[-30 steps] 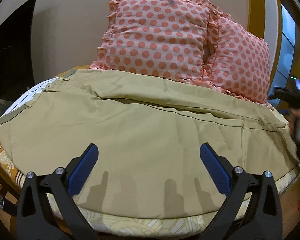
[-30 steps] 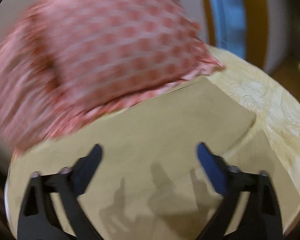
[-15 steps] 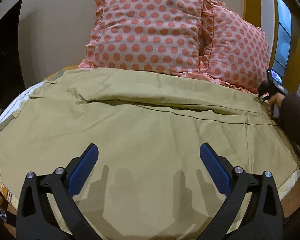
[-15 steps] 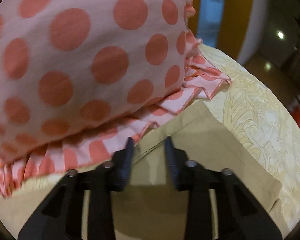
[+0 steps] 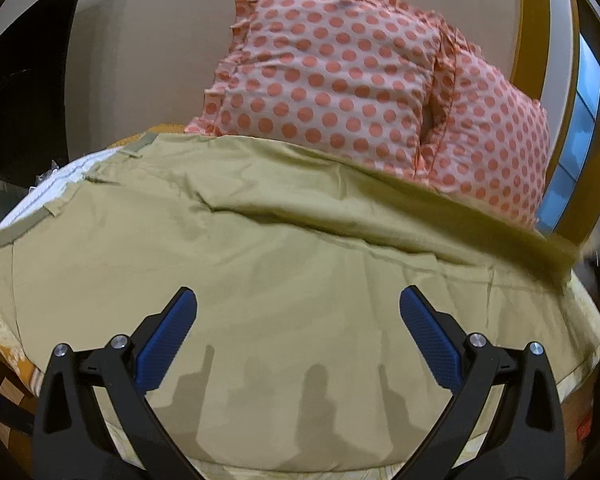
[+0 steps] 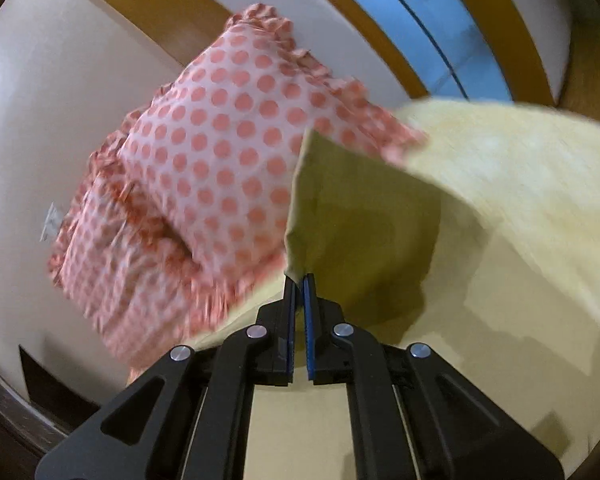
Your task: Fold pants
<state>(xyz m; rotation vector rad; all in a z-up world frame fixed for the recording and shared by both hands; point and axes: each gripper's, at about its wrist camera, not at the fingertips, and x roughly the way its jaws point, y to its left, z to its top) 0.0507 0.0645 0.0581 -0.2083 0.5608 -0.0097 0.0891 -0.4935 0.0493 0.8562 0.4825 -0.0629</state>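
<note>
In the left wrist view the khaki pants (image 5: 284,280) lie spread across the bed (image 5: 4,332), filling the middle of the frame from 9 o'clock to 3 o'clock. Their waistband end, with a pale lining showing, sits toward 9 o'clock. A long fold ridge runs across the cloth from about 10 o'clock down toward 3 o'clock, where the fabric rises and blurs at the frame's edge. The left gripper (image 5: 298,312) hovers over the near part of the pants with its jaws spread wide and nothing between them; the blue pads (image 5: 166,344) stand clear of the cloth, casting shadows on it toward 6 o'clock.

Two pink polka-dot pillows (image 5: 332,76) lean against the beige wall (image 5: 140,40) at 12 to 2 o'clock, just behind the far edge of the pants.

In the right wrist view the right gripper (image 6: 299,280) has its jaws pressed together on a corner of the pants (image 6: 352,216), and the cloth rises from the pinch as a lifted flap toward 12 to 1 o'clock. The polka-dot pillows (image 6: 220,160) fill 9 to 12 o'clock, partly blurred. The pale yellow patterned bedsheet (image 6: 520,184) stretches from 1 to 4 o'clock beyond the lifted flap. A window with an orange-brown frame (image 6: 420,0) curves across the top.
</note>
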